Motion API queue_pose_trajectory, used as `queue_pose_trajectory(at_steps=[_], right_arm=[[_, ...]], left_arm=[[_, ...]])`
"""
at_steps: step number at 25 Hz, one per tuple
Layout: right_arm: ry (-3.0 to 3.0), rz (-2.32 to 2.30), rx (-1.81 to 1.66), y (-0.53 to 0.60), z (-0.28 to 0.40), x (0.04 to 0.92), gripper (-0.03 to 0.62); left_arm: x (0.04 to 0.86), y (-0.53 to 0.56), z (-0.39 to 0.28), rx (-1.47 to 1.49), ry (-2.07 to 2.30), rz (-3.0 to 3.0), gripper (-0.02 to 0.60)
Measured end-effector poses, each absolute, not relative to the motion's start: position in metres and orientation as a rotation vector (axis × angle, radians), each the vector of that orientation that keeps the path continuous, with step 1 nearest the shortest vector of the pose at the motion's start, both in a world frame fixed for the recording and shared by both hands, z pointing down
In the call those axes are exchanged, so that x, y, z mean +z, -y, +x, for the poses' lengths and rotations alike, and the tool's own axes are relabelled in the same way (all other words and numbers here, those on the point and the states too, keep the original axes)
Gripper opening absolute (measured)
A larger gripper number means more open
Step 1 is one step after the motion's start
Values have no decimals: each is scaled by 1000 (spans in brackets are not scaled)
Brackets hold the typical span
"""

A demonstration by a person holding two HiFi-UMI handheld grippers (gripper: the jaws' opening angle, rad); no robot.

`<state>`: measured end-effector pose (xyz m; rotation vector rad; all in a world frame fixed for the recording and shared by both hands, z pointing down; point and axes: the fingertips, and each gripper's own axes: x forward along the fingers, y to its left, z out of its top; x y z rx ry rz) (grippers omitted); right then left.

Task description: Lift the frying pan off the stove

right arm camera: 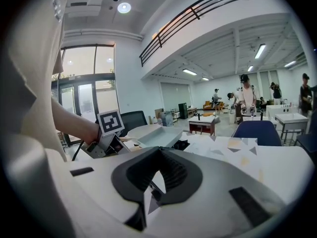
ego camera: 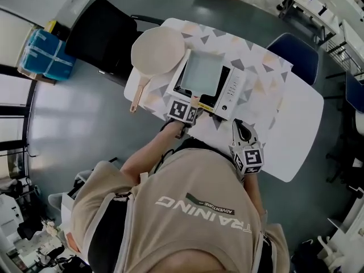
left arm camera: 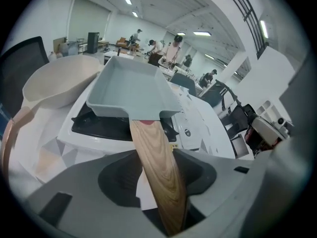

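- Left gripper view: the left gripper (left arm camera: 166, 192) clamps the wooden handle (left arm camera: 156, 162) of the frying pan (left arm camera: 130, 88).
- The pan lies over the white stove (ego camera: 233, 87) on the table (ego camera: 296, 124).
- The right gripper (right arm camera: 148, 196) has its jaws together, empty.

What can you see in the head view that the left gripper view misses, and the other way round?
Only the head view shows the person's back, the right gripper off to the side of the stove, the black chair and the blue chair. Only the left gripper view shows, up close, the left gripper clamped on the wooden handle, plus people far across the room. Both show the square frying pan over the white stove, with the round pan beside it.
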<state>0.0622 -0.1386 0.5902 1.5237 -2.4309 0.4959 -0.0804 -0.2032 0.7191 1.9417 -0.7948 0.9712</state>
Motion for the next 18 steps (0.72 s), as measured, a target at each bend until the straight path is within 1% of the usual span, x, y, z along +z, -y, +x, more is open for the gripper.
queue_pose_trajectory(at_steps=[4, 6, 8, 9, 12, 18], right_arm=[[2433, 1491, 510, 136, 66, 599, 5], [2435, 1479, 519, 135, 74, 602, 5], [2437, 1471, 534, 138, 80, 605, 5], [2439, 1464, 541, 139, 81, 607, 5], [2447, 1431, 539, 143, 78, 608, 5], [2452, 1377, 511, 149, 69, 609, 5]], left_arm=[[724, 208, -81, 1050, 784, 1944, 188], [725, 208, -81, 1037, 786, 1933, 167], [726, 210, -82, 1014, 772, 1932, 112], [727, 211, -84, 1027, 764, 1944, 102], [726, 209, -89, 1090, 758, 1989, 97], [726, 209, -88, 1058, 774, 2006, 95]])
